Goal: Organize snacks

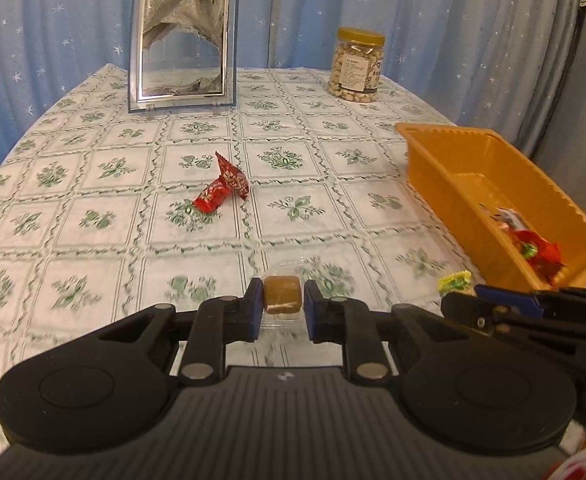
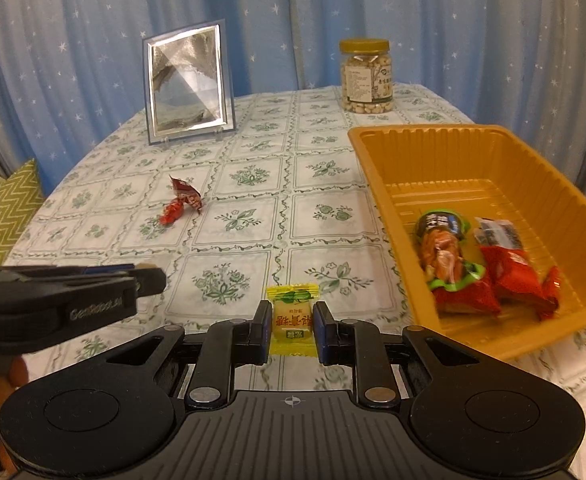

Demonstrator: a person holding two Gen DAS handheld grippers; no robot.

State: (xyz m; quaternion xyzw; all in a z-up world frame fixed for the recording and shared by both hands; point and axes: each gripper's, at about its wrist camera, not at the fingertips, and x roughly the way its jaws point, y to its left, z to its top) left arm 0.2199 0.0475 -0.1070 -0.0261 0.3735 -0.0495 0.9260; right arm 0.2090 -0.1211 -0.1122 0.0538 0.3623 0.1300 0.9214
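Note:
My left gripper [image 1: 283,300] is shut on a brown candy in a clear wrapper [image 1: 281,294], held above the tablecloth. My right gripper [image 2: 292,324] is shut on a yellow wrapped candy [image 2: 293,318], also clear of the table. The yellow candy [image 1: 455,282] and right gripper show at the right of the left wrist view; the left gripper [image 2: 149,278] shows at the left of the right wrist view. An orange tray [image 2: 373,168] on the right holds several packaged snacks [image 2: 449,264]. Two red wrapped candies [image 1: 223,186] lie mid-table.
A framed sand picture [image 1: 183,46] stands at the back of the table, and a jar of nuts [image 1: 357,66] stands at the back right. Blue starred curtains hang behind. A green zigzag cushion [image 2: 3,212] sits beyond the table's left edge.

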